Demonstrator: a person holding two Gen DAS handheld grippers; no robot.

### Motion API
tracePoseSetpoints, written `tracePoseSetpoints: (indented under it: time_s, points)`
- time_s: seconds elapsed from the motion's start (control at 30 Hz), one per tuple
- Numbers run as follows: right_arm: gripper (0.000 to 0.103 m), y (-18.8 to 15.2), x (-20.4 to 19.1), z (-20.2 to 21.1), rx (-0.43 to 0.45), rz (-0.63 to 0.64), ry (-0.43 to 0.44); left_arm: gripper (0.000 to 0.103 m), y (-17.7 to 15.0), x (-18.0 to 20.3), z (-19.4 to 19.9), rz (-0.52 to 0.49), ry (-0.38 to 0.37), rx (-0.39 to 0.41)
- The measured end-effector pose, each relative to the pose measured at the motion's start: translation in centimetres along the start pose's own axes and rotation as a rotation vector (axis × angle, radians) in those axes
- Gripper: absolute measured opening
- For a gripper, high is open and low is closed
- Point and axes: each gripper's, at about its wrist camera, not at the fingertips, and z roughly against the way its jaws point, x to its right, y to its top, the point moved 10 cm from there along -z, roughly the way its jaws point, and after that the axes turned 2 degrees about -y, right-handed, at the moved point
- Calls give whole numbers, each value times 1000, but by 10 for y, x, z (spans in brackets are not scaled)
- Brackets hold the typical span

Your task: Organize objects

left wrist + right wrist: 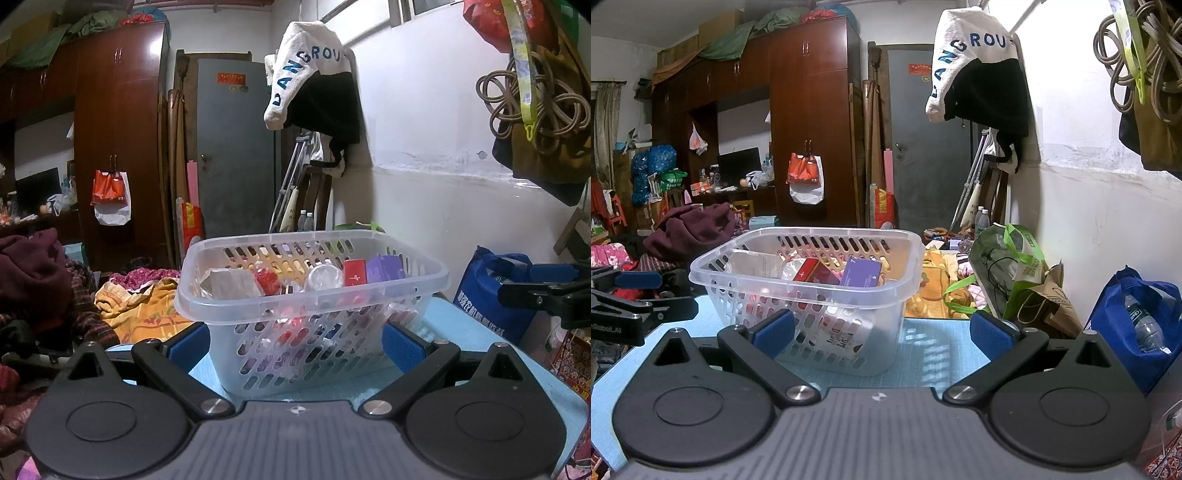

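A clear plastic slotted basket (pixel 207 310) stands on a light blue mat (pixel 461 325). It also shows in the right wrist view (pixel 894 291). Inside lie a red box (pixel 354 272), a purple box (pixel 388 267), a clear round lid (pixel 325 277), a grey packet (pixel 232 284) and a red wrapped item (pixel 267 280). My left gripper (pixel 295 345) is open, its blue pads on either side of the basket's base. My right gripper (pixel 882 332) is open and empty, just right of the basket's front; the left gripper shows at its left edge (pixel 628 299).
A blue bag (pixel 491 295) stands right of the mat by the white wall; in the right wrist view it (pixel 1134 314) holds a bottle. A green bag (pixel 1008 266) and brown paper bag (pixel 1052 302) sit behind the mat. Clothes pile at left (pixel 37 280).
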Motion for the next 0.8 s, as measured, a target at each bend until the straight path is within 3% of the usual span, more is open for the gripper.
tracePoseSetpoints:
  time_s: [0.8]
  points:
    - [103, 0, -1, 0, -5, 18, 2, 101, 3, -1, 1, 26, -20, 10]
